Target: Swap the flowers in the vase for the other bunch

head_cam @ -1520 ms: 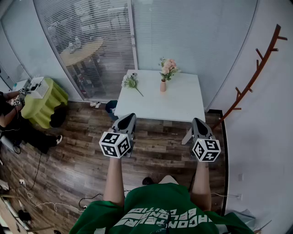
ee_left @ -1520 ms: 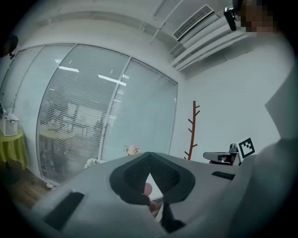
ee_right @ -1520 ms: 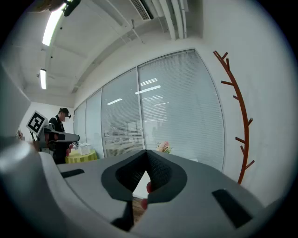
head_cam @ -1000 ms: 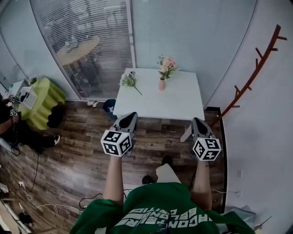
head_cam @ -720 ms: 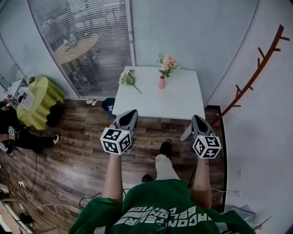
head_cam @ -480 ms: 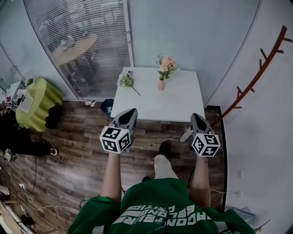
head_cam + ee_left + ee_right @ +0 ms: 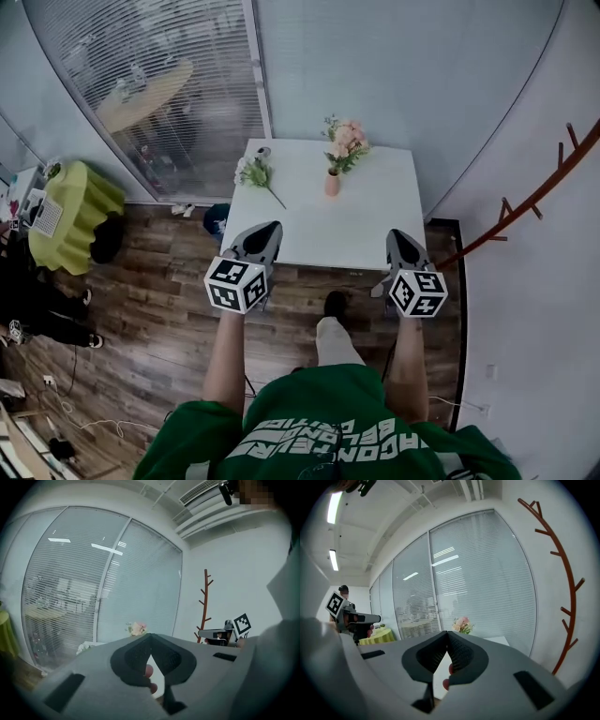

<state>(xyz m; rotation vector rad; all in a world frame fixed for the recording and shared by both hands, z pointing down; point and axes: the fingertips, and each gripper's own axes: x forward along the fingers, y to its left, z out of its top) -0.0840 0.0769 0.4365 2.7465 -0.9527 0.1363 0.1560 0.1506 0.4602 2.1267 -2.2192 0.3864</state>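
Both arms are held out toward the white square table (image 7: pixel 375 234), with the left gripper (image 7: pixel 267 228) and right gripper (image 7: pixel 398 234) pinched together, empty. The small peach vase (image 7: pixel 332 184) of pink flowers (image 7: pixel 345 141) is stood at the table's far middle, and the loose white-flowered bunch (image 7: pixel 255 173) is laid at its far left.

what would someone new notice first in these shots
The white table by the glass wall stands out, with a pink vase of flowers toward its far side and a loose bunch lying at its left. Nearer, the left gripper and right gripper, both shut and empty, point at it from over the wood floor.
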